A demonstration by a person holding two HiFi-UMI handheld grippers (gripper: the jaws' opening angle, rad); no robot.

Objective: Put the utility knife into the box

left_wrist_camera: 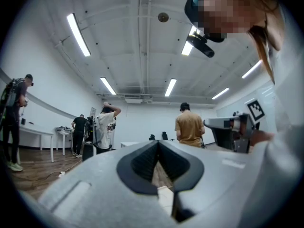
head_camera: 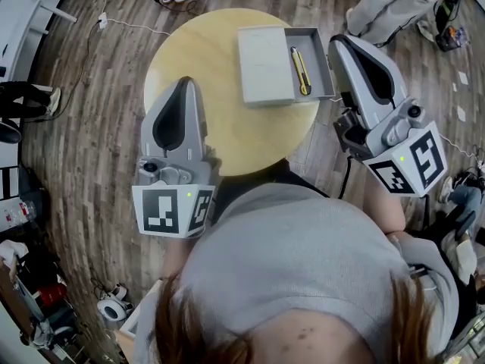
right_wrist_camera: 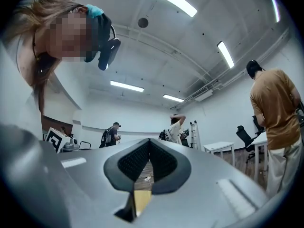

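A yellow utility knife [head_camera: 300, 70] lies lengthwise inside the open grey box [head_camera: 321, 58] on the round yellow table [head_camera: 204, 51]. The box's flat grey lid part [head_camera: 264, 64] lies beside it on the left. My right gripper [head_camera: 339, 41] hovers just right of the box, off the table's edge, shut and holding nothing. My left gripper [head_camera: 184, 83] is over the table's near left edge, jaws together and bare. In the gripper views, both the left gripper [left_wrist_camera: 158, 144] and the right gripper [right_wrist_camera: 148, 141] point out at the room, not at the table.
The table stands on a wood floor [head_camera: 91, 165] with a white cable [head_camera: 125, 25] trailing at the far left. Several people stand about the room, one in an orange shirt [left_wrist_camera: 189, 126]. White desks [right_wrist_camera: 223, 148] line the walls.
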